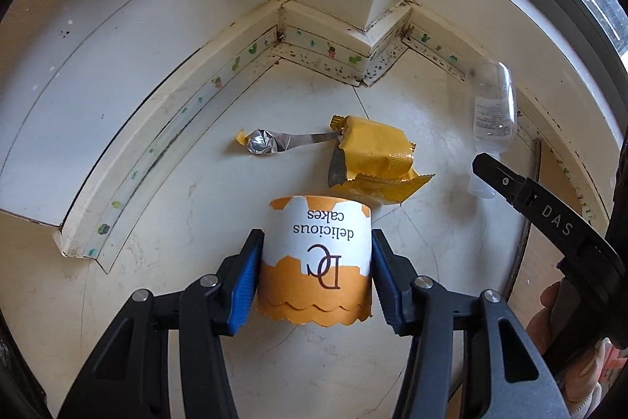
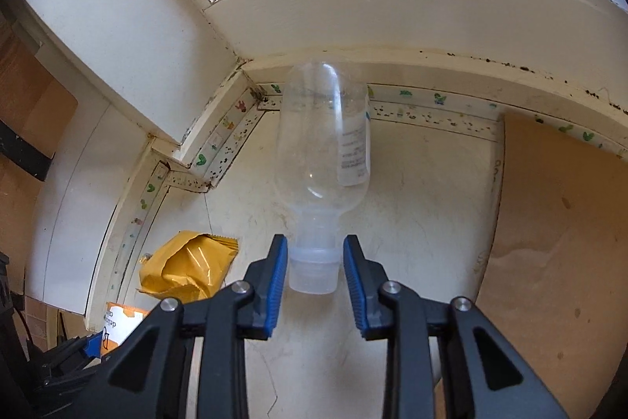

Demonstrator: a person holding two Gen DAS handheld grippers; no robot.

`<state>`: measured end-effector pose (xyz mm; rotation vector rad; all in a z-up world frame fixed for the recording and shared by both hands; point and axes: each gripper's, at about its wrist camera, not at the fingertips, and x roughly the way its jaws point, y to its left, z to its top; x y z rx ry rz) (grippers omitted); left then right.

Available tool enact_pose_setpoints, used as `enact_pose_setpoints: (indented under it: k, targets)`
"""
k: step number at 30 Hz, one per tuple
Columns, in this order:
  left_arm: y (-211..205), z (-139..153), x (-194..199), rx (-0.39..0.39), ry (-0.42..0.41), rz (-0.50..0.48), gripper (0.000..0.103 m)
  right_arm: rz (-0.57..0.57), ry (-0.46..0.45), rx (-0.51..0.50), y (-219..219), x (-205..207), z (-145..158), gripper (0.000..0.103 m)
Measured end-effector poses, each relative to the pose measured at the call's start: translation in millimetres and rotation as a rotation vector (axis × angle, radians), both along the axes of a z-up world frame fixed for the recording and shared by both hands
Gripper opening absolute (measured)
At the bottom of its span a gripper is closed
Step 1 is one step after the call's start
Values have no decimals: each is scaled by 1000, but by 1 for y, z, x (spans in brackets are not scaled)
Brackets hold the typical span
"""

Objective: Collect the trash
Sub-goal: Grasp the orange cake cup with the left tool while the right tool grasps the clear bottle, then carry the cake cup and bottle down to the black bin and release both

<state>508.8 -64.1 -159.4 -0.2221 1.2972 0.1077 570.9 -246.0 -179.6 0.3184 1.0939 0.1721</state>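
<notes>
Here the left claw (image 1: 316,275) clamps the cake wrapper (image 1: 314,258), right claw (image 2: 314,277) apart around the bottle (image 2: 314,262) cap, by skirting

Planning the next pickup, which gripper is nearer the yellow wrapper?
Left. The left gripper, around the paper cup, sits just before the yellow wrapper; the right gripper is farther aside, at the bottle.

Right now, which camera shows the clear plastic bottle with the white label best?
The right wrist view: the clear plastic bottle fills the centre, its cap end between the right gripper pads, label readable as small print. The left wrist view shows the same bottle only small and distorted at the right edge, partly behind the other gripper's black finger.
</notes>
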Motion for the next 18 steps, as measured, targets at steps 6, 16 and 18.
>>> enact_pose_setpoints:
  k: [6, 16, 18]
  targets:
    - [0, 11, -2, -5, -16, -25, 51, -18, 20, 134, -19, -22, 13, 29]
    - [-7, 40, -45, -6, -61, -109, 51, -9, 55, 229, -34, -89, 40, 28]
    - [-4, 47, -59, -18, -67, -119, 51, 9, 65, 220, -30, -109, 43, 28]
